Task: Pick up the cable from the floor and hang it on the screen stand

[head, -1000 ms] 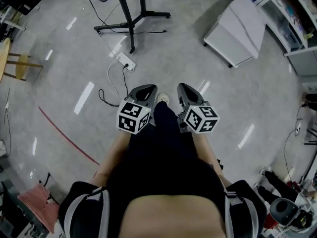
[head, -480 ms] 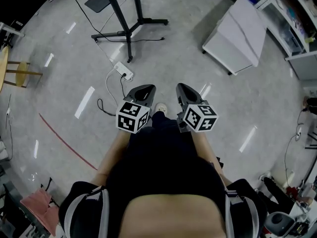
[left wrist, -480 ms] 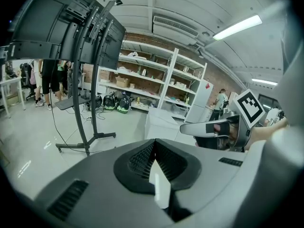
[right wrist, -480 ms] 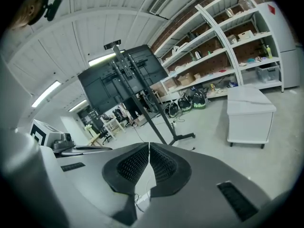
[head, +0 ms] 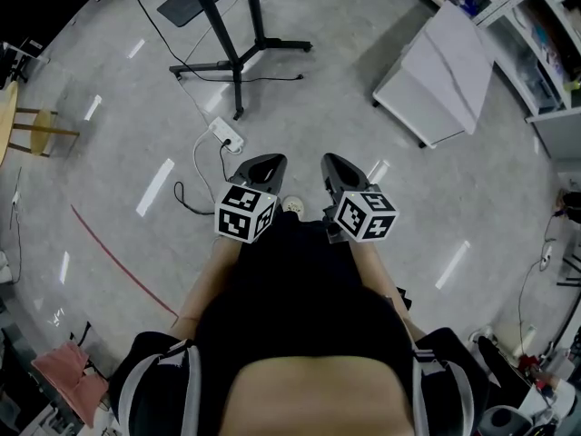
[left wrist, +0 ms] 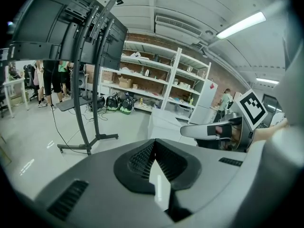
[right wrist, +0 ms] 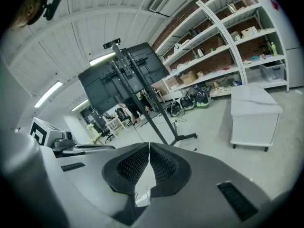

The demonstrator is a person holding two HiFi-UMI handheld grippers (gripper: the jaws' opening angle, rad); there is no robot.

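A thin black cable (head: pixel 184 196) lies looped on the grey floor next to a white power strip (head: pixel 227 134). The black screen stand (head: pixel 238 57) has its legs on the floor just beyond; its post (left wrist: pixel 93 103) and dark screen (left wrist: pixel 57 27) fill the left of the left gripper view, and the stand (right wrist: pixel 153 120) also rises ahead in the right gripper view. My left gripper (head: pixel 263 162) and right gripper (head: pixel 335 163) are held side by side in front of my body, short of the cable and above it. Both are shut and hold nothing.
A white cabinet (head: pixel 445 71) stands on the floor at the right, with shelving (head: pixel 536 25) behind it. A wooden stool (head: pixel 36 130) is at the far left. A red line (head: pixel 118 252) crosses the floor at the left. More cables trail around the stand's base.
The stand, the power strip and the cable have drifted down the head view, closer to me. Both grippers have travelled forward together, still shut.
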